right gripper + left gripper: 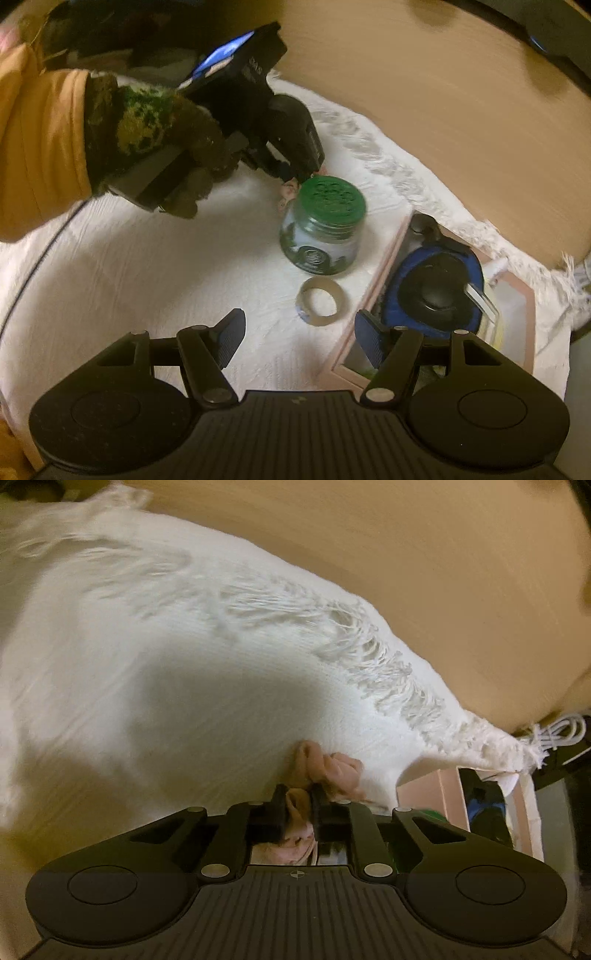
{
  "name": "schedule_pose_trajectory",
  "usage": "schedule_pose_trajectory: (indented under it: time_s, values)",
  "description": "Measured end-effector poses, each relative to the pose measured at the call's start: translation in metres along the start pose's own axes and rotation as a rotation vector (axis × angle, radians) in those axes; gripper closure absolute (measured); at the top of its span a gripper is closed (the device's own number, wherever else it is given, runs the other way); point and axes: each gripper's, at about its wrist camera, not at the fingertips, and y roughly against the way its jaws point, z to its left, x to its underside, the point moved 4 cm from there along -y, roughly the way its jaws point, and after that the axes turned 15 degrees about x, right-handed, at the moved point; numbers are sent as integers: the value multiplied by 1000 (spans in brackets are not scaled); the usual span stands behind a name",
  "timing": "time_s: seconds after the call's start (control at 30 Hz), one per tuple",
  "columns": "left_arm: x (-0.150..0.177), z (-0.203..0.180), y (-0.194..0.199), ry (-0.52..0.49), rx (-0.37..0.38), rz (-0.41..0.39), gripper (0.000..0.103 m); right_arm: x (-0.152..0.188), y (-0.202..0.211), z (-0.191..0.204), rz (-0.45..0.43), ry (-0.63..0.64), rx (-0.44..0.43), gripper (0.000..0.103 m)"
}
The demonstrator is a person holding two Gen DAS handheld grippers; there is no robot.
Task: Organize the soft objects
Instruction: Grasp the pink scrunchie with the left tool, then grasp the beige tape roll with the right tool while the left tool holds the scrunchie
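Nearest in the left wrist view, the left hand-held gripper [298, 803] is clenched on a crumpled pink fabric piece [325, 771], a soft scrunchie-like bundle. Part of it bunches between the pads and the rest spills forward onto the white fringed cloth [147, 664] covering the counter [443, 572]. The pinch sits low on the bundle, probably so it can be lifted clear in one gather.

In the right wrist view, the right hand-held gripper [299, 338] hangs released, its jaws wide with nothing between them, over the cloth just short of a tape roll [322, 302]. Beyond the roll stands a glass jar with a green lid [325, 225], directly beside the pink bundle; it crowds the left gripper's working room and could be knocked. To the right, a pink-edged box [373, 291] holds a blue and black object [436, 288], and looks like the likely destination. Farther back, a gloved hand [159, 147] in an orange sleeve [40, 147] carries the left gripper.
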Motion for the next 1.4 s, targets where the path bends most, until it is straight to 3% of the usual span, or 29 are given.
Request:
schedule_pose_trajectory:
  time_s: [0.27,0.43,0.53,0.57,0.7,0.87,1.03,1.13,1.2,1.4]
  values:
    - [40,-18,46,-194,-29,-44,90,6,-3,6,-14,17,-24,37]
    - [66,-22,68,-250,-23,-49,90,6,-3,8,-29,37,-9,37]
    - [83,-21,68,-292,-62,-28,90,0,-8,13,-32,65,4,45]
    - [87,-19,68,-296,-79,-21,90,-4,-11,16,-27,75,10,53]
    - [101,-6,64,-256,-86,-3,89,-21,-36,26,58,90,-10,64]
    - [103,2,59,-217,-67,0,87,-43,-81,25,209,84,14,66]
    - [104,1,53,-219,-83,7,85,-42,-113,30,353,93,-14,69]
    - [103,1,51,-217,-89,9,85,-41,-115,27,369,52,-56,81]
    - [103,1,50,-219,-91,10,84,-40,-114,25,385,28,-89,95]
    - [99,-4,50,-175,-89,-13,90,-40,-80,6,329,-75,-167,99]
